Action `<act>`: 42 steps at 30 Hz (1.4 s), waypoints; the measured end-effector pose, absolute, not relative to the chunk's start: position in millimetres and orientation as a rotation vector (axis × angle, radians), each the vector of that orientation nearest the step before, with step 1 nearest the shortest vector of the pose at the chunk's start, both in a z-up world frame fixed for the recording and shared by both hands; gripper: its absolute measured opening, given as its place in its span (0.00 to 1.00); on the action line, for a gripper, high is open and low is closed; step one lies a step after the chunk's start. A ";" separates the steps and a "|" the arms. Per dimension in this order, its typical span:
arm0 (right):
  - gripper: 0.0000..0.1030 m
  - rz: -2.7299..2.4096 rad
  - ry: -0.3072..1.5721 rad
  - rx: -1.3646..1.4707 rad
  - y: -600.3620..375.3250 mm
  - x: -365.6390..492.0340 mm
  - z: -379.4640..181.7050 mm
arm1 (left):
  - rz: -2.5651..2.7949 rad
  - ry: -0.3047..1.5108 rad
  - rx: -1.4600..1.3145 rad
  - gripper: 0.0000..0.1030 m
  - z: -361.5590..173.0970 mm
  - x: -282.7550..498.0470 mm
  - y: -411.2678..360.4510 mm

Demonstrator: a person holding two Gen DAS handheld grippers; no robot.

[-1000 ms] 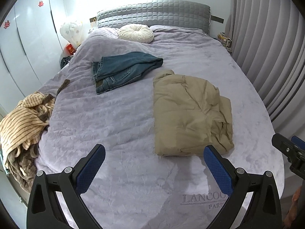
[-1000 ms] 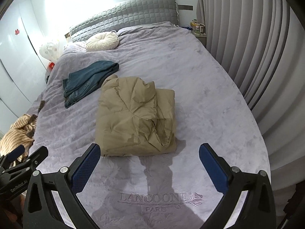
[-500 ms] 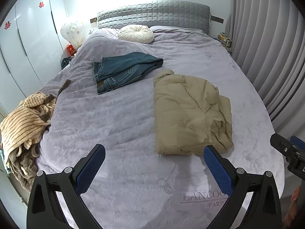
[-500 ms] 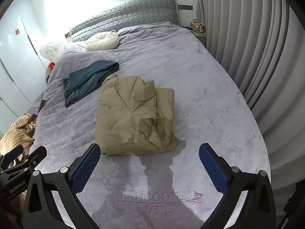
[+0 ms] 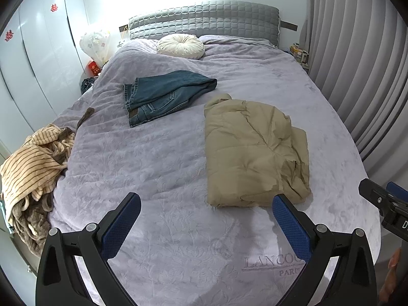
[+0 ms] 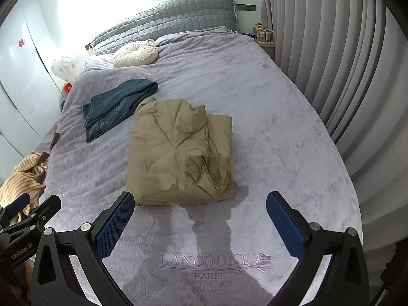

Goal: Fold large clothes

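Observation:
A folded tan padded jacket (image 5: 252, 150) lies on the lilac bedspread (image 5: 153, 168); in the right wrist view it (image 6: 178, 150) sits just beyond the fingers. Folded blue jeans (image 5: 165, 97) lie behind it to the left, and show in the right wrist view (image 6: 117, 107) too. My left gripper (image 5: 206, 219) is open and empty, held above the foot of the bed. My right gripper (image 6: 200, 216) is open and empty, just short of the jacket's near edge. Each gripper shows at the edge of the other's view.
A striped beige garment (image 5: 30, 168) hangs over the bed's left edge. A round cream cushion (image 5: 181, 46) lies by the grey headboard (image 5: 204, 17). White wardrobe doors stand left, grey curtains (image 6: 344, 63) right, a cluttered nightstand (image 6: 264, 35) at the far right.
Both views have crept slightly nearer over the bed. The jacket, jeans and both open grippers are otherwise unchanged.

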State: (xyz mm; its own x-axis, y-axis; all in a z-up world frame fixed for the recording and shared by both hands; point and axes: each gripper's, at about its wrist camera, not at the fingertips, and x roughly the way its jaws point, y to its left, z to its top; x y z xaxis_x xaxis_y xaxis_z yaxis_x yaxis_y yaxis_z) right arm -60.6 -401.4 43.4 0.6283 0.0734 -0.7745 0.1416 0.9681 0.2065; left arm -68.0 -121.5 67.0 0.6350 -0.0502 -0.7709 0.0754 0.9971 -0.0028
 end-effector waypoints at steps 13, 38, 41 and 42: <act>1.00 -0.040 0.895 0.258 -399.4 -64.8 42.2 | -0.074 0.884 0.036 1.00 66.3 -64.4 -122.7; 1.00 -0.029 0.904 0.260 -397.9 -64.7 38.4 | -0.073 0.894 0.034 1.00 62.1 -59.4 -119.8; 1.00 -0.031 0.902 0.258 -401.5 -61.1 40.6 | -0.073 0.895 0.031 1.00 61.7 -59.7 -120.0; 1.00 -0.031 0.902 0.258 -401.2 -61.5 40.4 | -0.073 0.895 0.031 1.00 61.9 -59.7 -120.3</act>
State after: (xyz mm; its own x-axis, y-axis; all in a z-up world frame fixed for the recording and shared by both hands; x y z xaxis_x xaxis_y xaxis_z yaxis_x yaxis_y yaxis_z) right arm -61.5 -401.2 40.4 0.6220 0.0814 -0.7788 0.1344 0.9687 0.2086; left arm -59.7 -120.3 61.9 0.6230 -0.0511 -0.7805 0.0768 0.9970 -0.0040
